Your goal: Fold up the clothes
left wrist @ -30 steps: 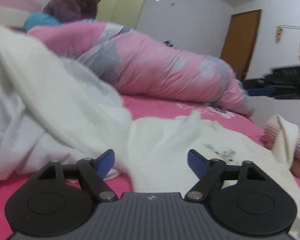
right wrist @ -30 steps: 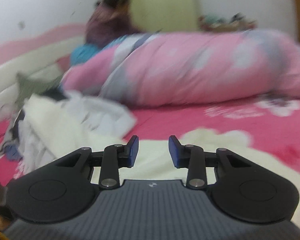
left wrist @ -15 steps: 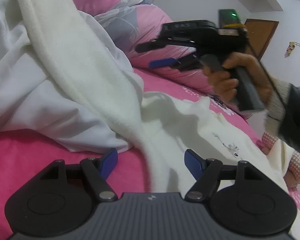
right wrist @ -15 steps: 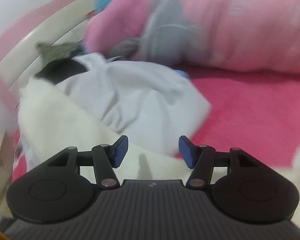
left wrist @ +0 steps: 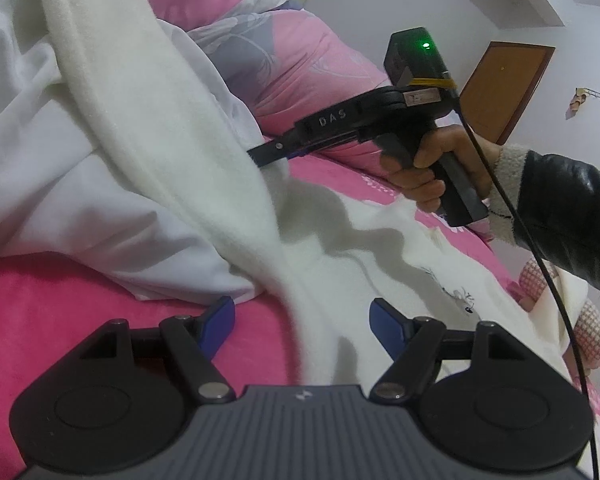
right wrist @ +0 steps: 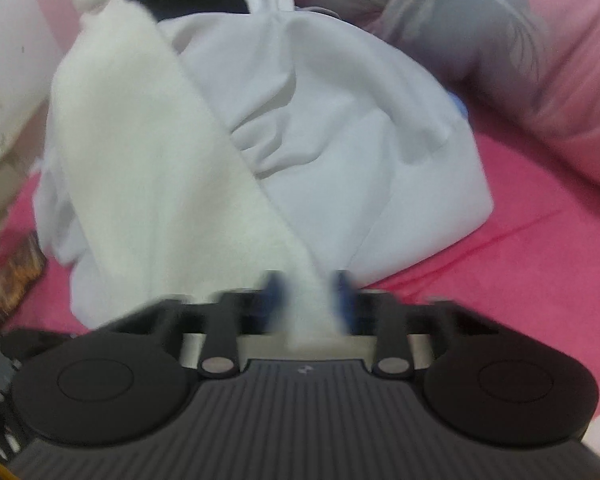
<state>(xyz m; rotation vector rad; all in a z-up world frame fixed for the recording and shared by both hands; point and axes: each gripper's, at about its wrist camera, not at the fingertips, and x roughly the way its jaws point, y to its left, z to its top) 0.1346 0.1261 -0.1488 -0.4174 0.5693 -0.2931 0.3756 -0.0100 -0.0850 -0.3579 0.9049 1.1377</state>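
My right gripper (right wrist: 306, 296) is closing on the cream sleeve (right wrist: 152, 168); only the left view shows its hand (left wrist: 432, 172). My left gripper (left wrist: 300, 320) stands apart, the sleeve between its pads.

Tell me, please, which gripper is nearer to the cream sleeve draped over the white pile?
Right. The right gripper is closing its jaws around the cream sleeve where it comes off the white pile. The left gripper is open, farther down over the garment's body.
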